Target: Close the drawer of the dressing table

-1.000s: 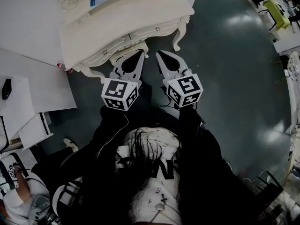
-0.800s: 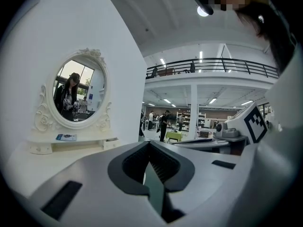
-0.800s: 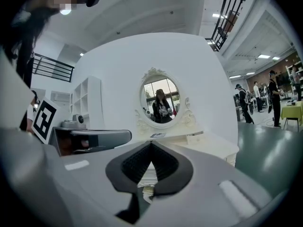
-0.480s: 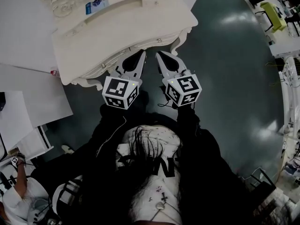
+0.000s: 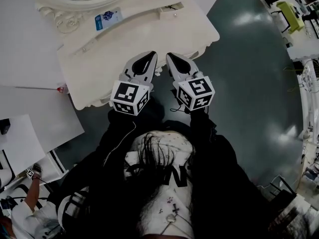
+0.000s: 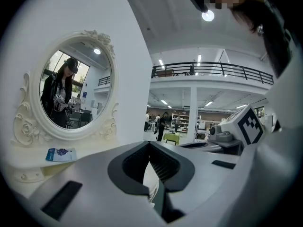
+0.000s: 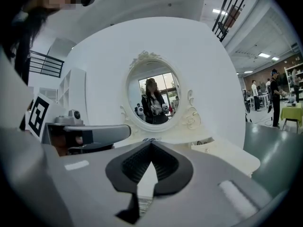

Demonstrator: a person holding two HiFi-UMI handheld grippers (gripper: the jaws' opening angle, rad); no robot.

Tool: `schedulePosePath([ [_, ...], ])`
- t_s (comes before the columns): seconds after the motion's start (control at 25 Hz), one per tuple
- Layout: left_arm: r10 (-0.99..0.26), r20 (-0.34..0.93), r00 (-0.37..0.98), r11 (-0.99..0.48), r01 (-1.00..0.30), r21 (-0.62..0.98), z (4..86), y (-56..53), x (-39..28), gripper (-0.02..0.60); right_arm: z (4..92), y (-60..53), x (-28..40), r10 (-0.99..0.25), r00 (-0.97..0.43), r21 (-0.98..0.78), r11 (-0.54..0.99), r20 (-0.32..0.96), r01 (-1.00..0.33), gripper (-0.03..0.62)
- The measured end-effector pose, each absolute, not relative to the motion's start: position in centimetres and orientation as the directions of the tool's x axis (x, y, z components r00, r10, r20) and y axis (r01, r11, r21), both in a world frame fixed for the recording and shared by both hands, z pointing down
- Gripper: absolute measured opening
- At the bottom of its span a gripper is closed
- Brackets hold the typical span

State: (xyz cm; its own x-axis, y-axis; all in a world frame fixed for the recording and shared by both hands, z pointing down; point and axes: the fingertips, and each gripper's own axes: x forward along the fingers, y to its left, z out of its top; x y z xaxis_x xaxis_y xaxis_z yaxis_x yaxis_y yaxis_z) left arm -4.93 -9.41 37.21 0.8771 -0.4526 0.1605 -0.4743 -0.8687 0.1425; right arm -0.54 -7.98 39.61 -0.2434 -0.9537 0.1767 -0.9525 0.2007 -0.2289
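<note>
Glossy grey-green floor (image 5: 249, 68) to the right, with a lime-green table (image 5: 293, 10) at the far right (cropped by the edge). White panels (image 5: 35, 113) on the left. Small blue-printed card (image 5: 108, 19) far, left of centre. Railed balcony (image 6: 213, 71) beyond.

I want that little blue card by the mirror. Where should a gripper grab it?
Probably its front edge, coming from the front of the table: the blue card lies flat below the mirror, so only its thin edges offer a grip.
</note>
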Motion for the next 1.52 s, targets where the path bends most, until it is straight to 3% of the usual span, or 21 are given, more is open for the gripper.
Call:
schedulePosePath([
  [0.8, -0.400, 0.188, 0.897, -0.885, -0.432, 0.177, 39.3, -17.3, -3.8, 0.000, 42.0, -16.0, 0.6, -0.949, -0.211, -0.235, 0.156, 0.235, -0.960, 0.008],
  [1.52, -0.543, 0.265, 0.797, -0.789, -0.592, 0.163, 41.1, -27.3, 2.5, 0.000, 45.1, -27.8, 8.7, -0.891, -0.356, -0.279, 0.280, 0.281, -0.919, 0.008],
])
